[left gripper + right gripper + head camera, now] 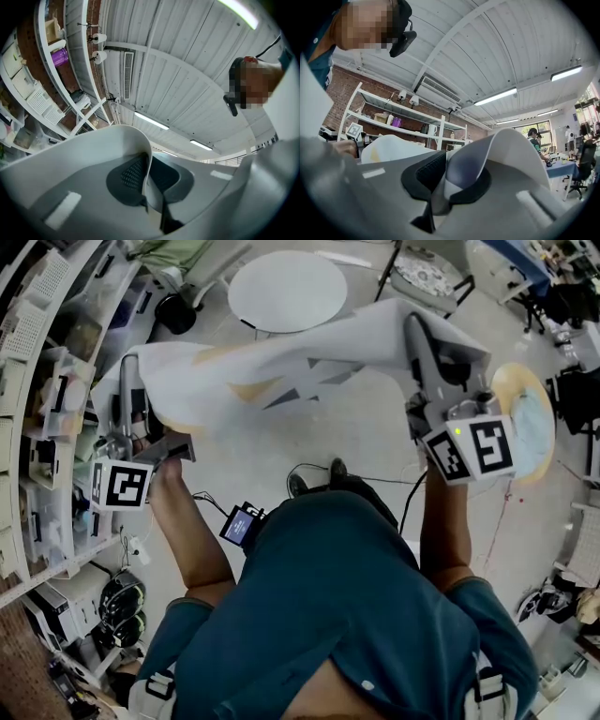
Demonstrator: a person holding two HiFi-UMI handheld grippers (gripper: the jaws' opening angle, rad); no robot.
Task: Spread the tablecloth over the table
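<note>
So far: the tablecloth is lifted and opened out in the air between the two grippers. None of it lies on a tabletop yet.
Left gripper: its jaws are pinched together on the cloth's left edge. In the left gripper view a fold of the cloth curls up from between the pads.
Right gripper: its jaws are likewise clamped on the cloth's right edge. In the right gripper view the cloth arches up and over the right-hand jaw.
Cloth's place: it hangs near the person, above bare floor, sagging a little in the middle. It is white with yellow and grey patches.
Table: the round white table stands far centre, beyond the cloth and apart from it. I judge it the likely target, though a second round top with a yellowish rim stands at the right.
Progress: early to middle, as I judge it. The grip and the lift are done.
Left to do: carry the cloth over the tabletop, lower it, release both edges, and probably smooth it.
Count, task things: one tablecloth, two grippers, one person handling them.
Count, round tops: two.
Count, surroundings: one run of shelving along the left, and at least two other people far right in the right gripper view.
</note>
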